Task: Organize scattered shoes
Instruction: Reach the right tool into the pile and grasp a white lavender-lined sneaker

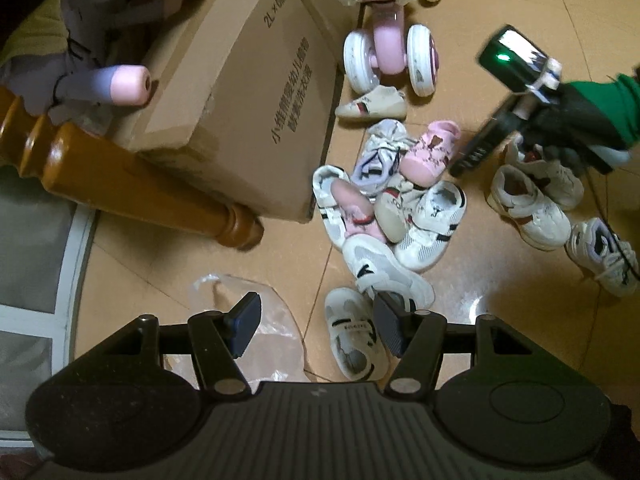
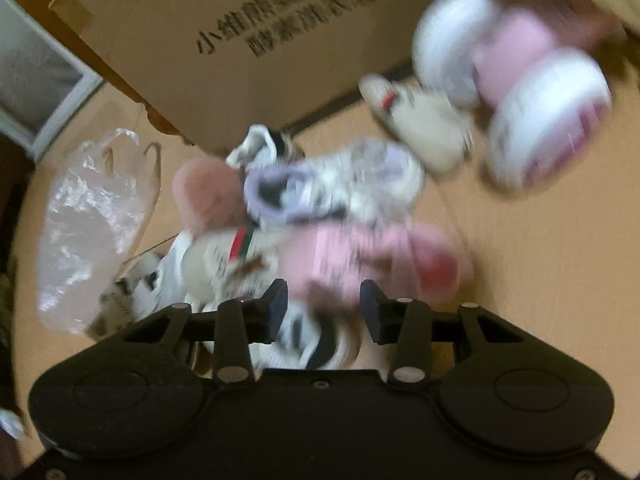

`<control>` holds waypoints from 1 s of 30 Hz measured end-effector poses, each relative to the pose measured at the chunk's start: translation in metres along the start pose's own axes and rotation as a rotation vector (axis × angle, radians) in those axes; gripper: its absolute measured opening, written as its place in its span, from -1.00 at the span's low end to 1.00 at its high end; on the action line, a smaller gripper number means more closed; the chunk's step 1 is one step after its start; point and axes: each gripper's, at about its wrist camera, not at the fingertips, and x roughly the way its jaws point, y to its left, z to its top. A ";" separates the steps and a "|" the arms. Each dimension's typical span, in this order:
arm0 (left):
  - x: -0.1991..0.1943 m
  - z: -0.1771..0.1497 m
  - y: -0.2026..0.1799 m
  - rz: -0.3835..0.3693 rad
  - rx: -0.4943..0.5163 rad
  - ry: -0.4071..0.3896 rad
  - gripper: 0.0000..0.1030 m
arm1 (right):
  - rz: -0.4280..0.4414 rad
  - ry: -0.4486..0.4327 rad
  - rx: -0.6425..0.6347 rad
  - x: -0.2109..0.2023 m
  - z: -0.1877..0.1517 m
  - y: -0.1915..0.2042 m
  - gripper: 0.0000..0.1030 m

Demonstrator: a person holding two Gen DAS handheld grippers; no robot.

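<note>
A heap of small white and pink children's shoes (image 1: 384,208) fills the frame's centre, just right of the large brown cardboard box (image 1: 236,92). Above it stands the pink-and-white wheeled toy (image 1: 390,54). A crumpled clear plastic bag (image 1: 264,320) lies lower left; two white sneakers (image 1: 532,200) sit apart, right.

The right gripper (image 2: 323,310) hangs with fingers spread over a blurred heap of small shoes, nearest a pink shoe (image 2: 372,260). Beyond sits a cardboard box (image 2: 240,40); left, seemingly a plastic bag (image 2: 88,224).
</note>
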 end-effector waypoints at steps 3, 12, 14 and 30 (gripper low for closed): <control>0.001 0.003 -0.003 -0.003 0.019 0.007 0.19 | -0.031 -0.001 -0.102 0.013 0.022 0.004 -0.17; 0.011 0.010 -0.008 -0.016 0.051 0.025 0.20 | -0.045 0.049 -0.390 0.046 0.053 0.018 -0.17; 0.015 0.010 -0.010 -0.026 0.062 0.036 0.20 | -0.042 0.060 -0.449 0.052 0.057 0.022 -0.17; 0.032 -0.006 0.006 -0.044 0.024 0.094 0.20 | -0.111 0.177 -0.861 0.124 0.053 0.077 -0.17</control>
